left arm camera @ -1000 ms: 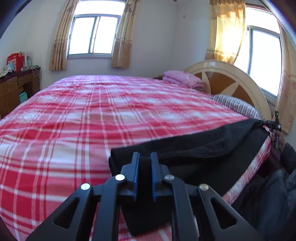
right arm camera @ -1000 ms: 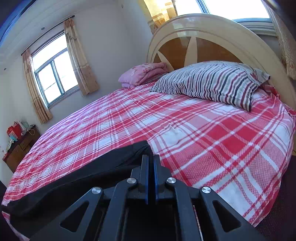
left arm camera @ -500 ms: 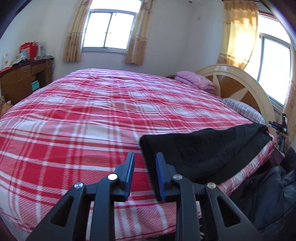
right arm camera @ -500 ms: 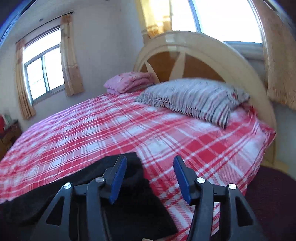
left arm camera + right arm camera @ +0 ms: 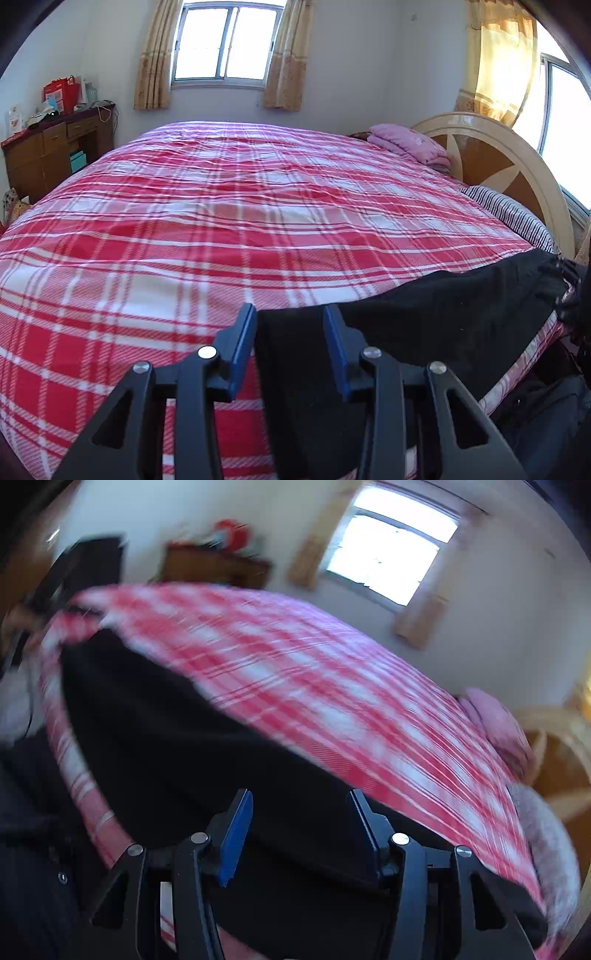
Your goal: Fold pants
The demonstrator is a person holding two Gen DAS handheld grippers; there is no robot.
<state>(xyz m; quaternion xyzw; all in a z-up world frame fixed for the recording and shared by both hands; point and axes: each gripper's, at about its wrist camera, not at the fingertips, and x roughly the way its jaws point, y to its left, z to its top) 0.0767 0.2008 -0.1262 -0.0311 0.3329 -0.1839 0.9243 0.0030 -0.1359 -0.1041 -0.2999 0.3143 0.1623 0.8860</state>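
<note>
Black pants (image 5: 443,314) lie folded lengthwise along the near edge of the red plaid bed (image 5: 221,221). My left gripper (image 5: 289,310) hovers over their left end with its jaws opening. The cloth lies under the gap and neither pad presses on it. In the blurred, tilted right wrist view the pants (image 5: 166,720) stretch away to the upper left. My right gripper (image 5: 301,797) hangs open above their middle part, gripping nothing.
A folded pink blanket (image 5: 406,144) and a striped pillow (image 5: 509,214) lie by the round headboard (image 5: 498,155) at the right. A wooden desk (image 5: 48,151) stands at the far left. A dark bag (image 5: 535,417) sits beside the bed's near right edge.
Both grippers went from shut on the pants' ends to open, leaving the cloth on the bed. The right gripper swung away from the pillow end, rolling, and now faces along the pants.
</note>
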